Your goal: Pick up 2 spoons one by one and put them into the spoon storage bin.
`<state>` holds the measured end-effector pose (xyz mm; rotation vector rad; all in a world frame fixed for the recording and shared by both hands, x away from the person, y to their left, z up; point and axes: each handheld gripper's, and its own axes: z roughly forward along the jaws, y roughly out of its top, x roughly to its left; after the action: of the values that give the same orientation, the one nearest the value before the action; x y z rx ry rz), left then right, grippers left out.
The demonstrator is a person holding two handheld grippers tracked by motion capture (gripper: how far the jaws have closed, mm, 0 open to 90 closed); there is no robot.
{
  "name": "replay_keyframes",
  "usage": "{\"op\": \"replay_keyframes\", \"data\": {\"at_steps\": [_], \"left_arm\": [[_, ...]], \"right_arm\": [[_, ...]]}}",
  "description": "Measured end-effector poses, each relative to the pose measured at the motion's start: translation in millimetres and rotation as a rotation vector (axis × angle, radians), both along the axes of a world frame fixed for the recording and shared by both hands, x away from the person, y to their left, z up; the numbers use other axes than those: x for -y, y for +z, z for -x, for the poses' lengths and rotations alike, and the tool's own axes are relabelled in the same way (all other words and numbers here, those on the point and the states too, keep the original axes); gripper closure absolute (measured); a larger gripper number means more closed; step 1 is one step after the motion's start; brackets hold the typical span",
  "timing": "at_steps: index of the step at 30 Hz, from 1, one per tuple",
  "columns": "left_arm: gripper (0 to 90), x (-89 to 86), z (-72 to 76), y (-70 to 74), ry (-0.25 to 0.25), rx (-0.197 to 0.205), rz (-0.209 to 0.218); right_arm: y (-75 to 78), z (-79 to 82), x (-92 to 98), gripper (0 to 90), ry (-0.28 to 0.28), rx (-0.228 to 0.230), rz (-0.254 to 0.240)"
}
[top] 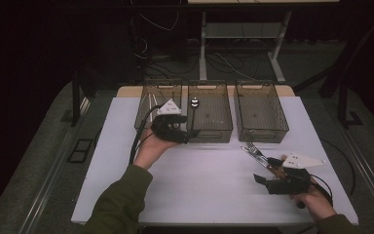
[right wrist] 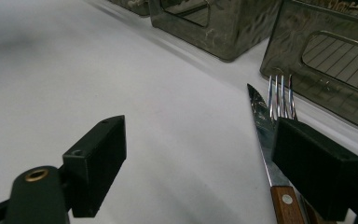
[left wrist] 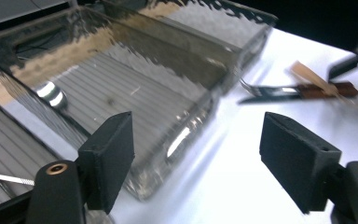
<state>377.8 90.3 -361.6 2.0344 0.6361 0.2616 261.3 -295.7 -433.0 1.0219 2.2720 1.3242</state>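
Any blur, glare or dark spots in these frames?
High view: room dark, white table lit, detail soft. Left gripper view: middle bin and fork smeared by motion, glare streak on the bin's front wall. Right gripper view: sharp on knife, near jaws soft.

White table (top: 204, 180), smoky translucent ribbed bins (top: 260, 109), brown-handled silver knife (right wrist: 266, 135) and fork (right wrist: 280, 95), black fingers (right wrist: 98, 163)

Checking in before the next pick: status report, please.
Left gripper open, empty, by middle bin. Right gripper open beside knife and fork. Nothing in the way.
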Motion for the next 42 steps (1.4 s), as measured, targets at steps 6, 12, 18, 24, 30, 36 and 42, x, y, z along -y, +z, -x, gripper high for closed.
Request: {"op": "replay_keyframes", "data": {"at_steps": [6, 12, 18, 24, 30, 36, 42], "left_arm": [[18.7, -14.5, 27.4, -19.9, -0.004, 0.004, -0.007], [14.5, -31.7, 52.9, -37.6, -0.007, 0.011, -0.004], [11.6, -46.4, 71.5, -52.4, 0.012, 0.015, -0.003], [3.6, -57.0, 85.0, -64.5, 0.011, -0.010, -0.025], [1.4, -59.8, 97.9, -69.9, 0.006, -0.018, -0.024], [1.4, -61.0, 107.0, -71.4, 0.006, -0.017, -0.037], [1.4, -60.4, 107.6, -73.9, 0.004, -0.028, -0.037]], "right_arm": [[0.5, -0.8, 1.1, 15.5, -0.007, -0.007, -0.007], [4.5, -1.3, 8.0, 12.9, -0.015, -0.017, -0.005], [9.8, -0.2, 13.4, 12.8, -0.020, -0.035, 0.011], [14.8, 3.0, 24.3, 14.7, 0.009, -0.064, 0.095], [15.6, 5.8, 44.2, 54.4, -0.017, -0.140, 0.138], [11.3, 7.8, 54.3, 82.1, -0.025, -0.201, 0.161], [5.7, 5.3, 54.6, 90.0, -0.010, -0.232, 0.199]]}}
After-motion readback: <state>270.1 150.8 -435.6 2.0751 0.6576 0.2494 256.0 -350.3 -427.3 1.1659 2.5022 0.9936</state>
